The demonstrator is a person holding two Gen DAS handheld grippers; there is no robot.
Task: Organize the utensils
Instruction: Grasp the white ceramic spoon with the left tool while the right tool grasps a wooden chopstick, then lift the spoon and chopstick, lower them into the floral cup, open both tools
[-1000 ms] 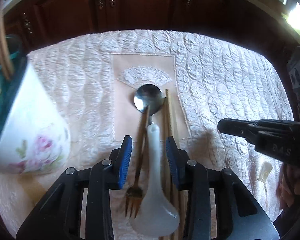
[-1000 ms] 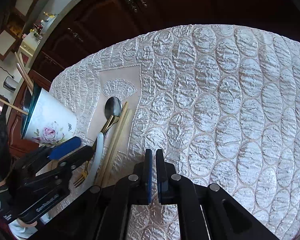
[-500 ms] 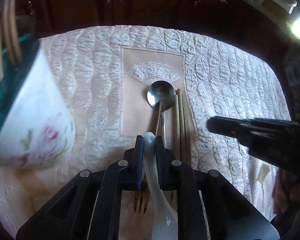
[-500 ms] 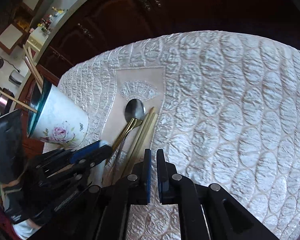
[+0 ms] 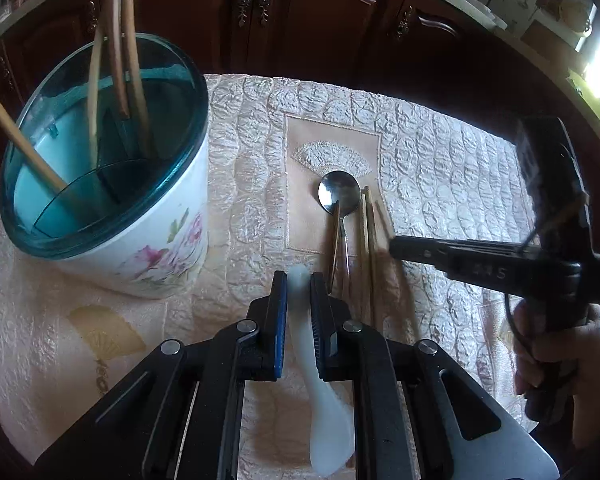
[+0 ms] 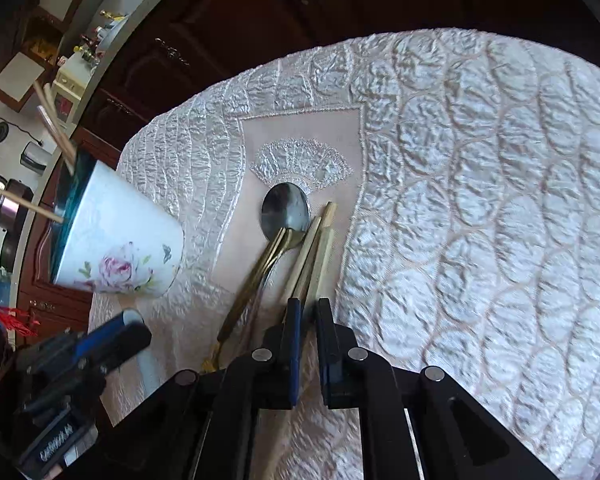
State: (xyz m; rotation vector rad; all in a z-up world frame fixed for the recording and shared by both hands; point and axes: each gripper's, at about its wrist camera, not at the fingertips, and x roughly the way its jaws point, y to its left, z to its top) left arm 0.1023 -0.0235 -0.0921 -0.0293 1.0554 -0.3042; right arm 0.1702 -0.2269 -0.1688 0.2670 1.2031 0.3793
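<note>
My left gripper (image 5: 298, 280) is shut on the handle of a white soup spoon (image 5: 330, 428), which hangs above the cloth with its bowl toward the camera. To its left stands the flowered white utensil holder (image 5: 156, 248) with a teal rim, divided inside, with chopsticks leaning in it. A metal spoon (image 5: 339, 196), a gold-handled fork (image 6: 252, 292) and loose chopsticks (image 6: 316, 248) lie side by side on the beige panel. My right gripper (image 6: 309, 312) hovers shut just above the near ends of those chopsticks, with nothing between its pads.
A quilted white cloth (image 6: 480, 220) covers the table. Dark wooden cabinets (image 5: 300, 12) stand behind the far edge. A hand (image 5: 572, 360) holds the right gripper at the right side. The utensil holder (image 6: 120, 240) stands near the table's left edge.
My left gripper closed on the white spoon, lifted it off the cloth and carried it left toward the holder. My right gripper, still shut, slid left over the chopsticks.
</note>
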